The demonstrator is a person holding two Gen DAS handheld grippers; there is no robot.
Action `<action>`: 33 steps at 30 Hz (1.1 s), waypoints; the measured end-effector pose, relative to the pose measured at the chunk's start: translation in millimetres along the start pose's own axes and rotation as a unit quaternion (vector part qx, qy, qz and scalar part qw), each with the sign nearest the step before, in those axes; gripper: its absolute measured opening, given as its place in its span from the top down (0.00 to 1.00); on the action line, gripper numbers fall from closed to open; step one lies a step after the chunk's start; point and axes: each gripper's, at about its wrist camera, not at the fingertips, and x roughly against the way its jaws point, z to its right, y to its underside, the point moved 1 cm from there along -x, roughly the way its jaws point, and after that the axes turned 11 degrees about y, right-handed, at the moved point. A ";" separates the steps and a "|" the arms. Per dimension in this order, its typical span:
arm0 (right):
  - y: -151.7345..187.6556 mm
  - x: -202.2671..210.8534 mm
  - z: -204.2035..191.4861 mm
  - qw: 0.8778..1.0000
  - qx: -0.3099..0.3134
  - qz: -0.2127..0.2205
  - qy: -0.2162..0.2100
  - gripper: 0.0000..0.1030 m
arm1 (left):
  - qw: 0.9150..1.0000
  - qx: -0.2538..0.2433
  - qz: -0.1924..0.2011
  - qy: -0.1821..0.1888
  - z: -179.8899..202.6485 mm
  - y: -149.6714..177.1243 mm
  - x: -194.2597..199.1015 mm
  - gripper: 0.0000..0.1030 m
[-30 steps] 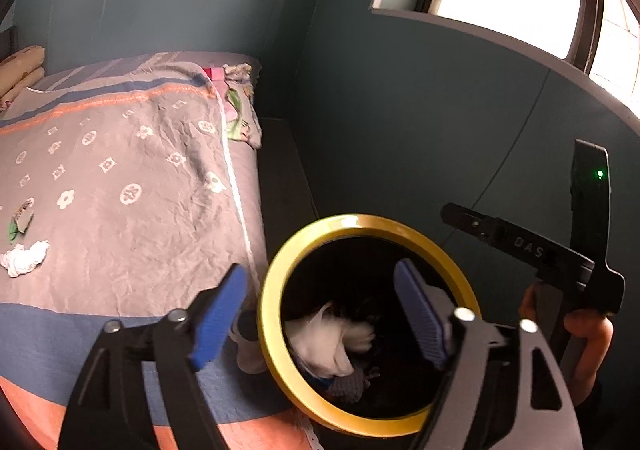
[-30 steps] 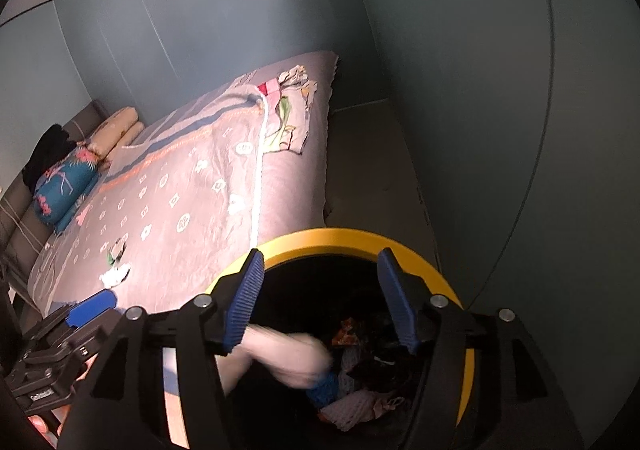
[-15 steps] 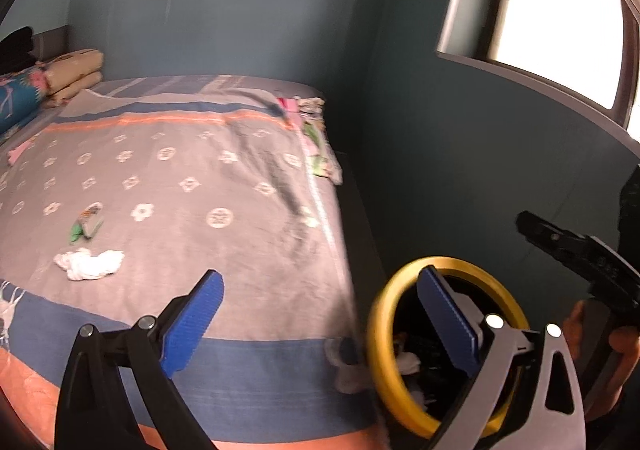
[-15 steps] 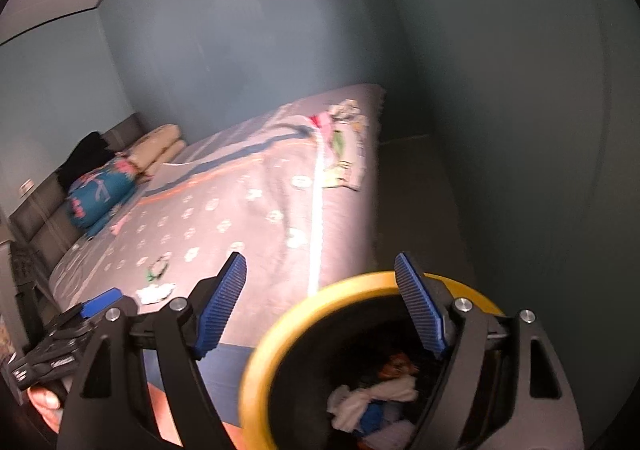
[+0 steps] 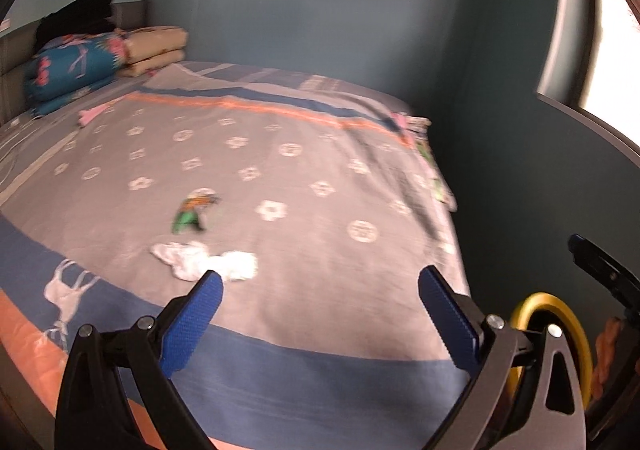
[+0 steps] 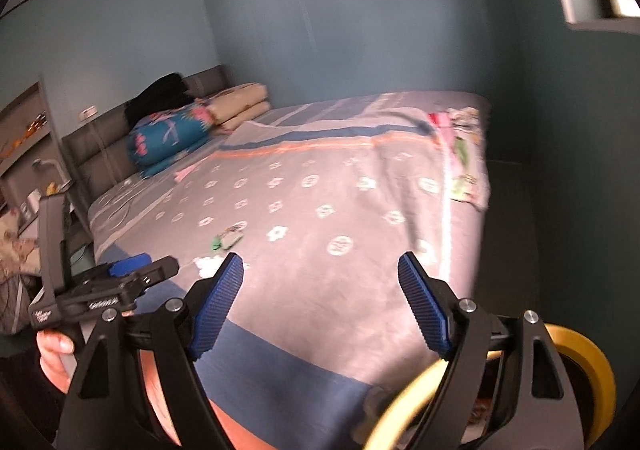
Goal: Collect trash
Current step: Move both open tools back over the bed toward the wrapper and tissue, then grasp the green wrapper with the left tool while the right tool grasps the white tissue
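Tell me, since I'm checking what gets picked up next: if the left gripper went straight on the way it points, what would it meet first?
Probably the bedspread, near the crumpled white tissue lying left of its line. The left gripper is open and empty; depth is hard to judge.

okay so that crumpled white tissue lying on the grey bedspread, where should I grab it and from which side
Take the crumpled white tissue across its narrow middle, coming from above and from the foot of the bed. It lies flat and spread sideways on the grey bedspread, so the open left gripper can probably straddle it and pinch the bunched folds. The green wrapper lies just beyond it, apart.
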 end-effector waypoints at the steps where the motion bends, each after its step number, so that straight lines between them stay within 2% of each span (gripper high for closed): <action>1: -0.8 -6.8 -10.9 1.000 0.005 -0.002 -0.005 0.26 | 1.000 0.006 0.000 -0.009 -12.9 -2.8 -1.2 0.08; 8: -2.5 -63.1 -85.3 0.995 0.076 -0.028 -0.054 0.26 | 0.998 0.034 -0.007 -0.050 -88.4 -22.1 -19.0 0.08; 16: 10.9 -149.2 -160.2 0.983 0.128 -0.093 -0.093 0.26 | 0.995 0.054 -0.032 -0.075 -156.7 -40.6 -64.2 0.08; 21: 18.7 -193.2 -182.4 0.978 0.130 -0.125 -0.107 0.26 | 0.994 0.065 -0.060 -0.070 -189.9 -49.3 -106.2 0.08; 24: 25.4 -221.6 -194.8 0.974 0.145 -0.138 -0.106 0.26 | 0.992 0.057 -0.076 -0.078 -200.8 -53.2 -131.0 0.08; 29: 34.8 -260.6 -211.5 0.969 0.158 -0.157 -0.105 0.26 | 0.991 0.072 -0.096 -0.063 -220.9 -57.4 -161.4 0.08; 33: 40.3 -281.2 -219.9 0.966 0.170 -0.166 -0.105 0.26 | 0.990 0.063 -0.110 -0.062 -227.2 -57.0 -180.6 0.08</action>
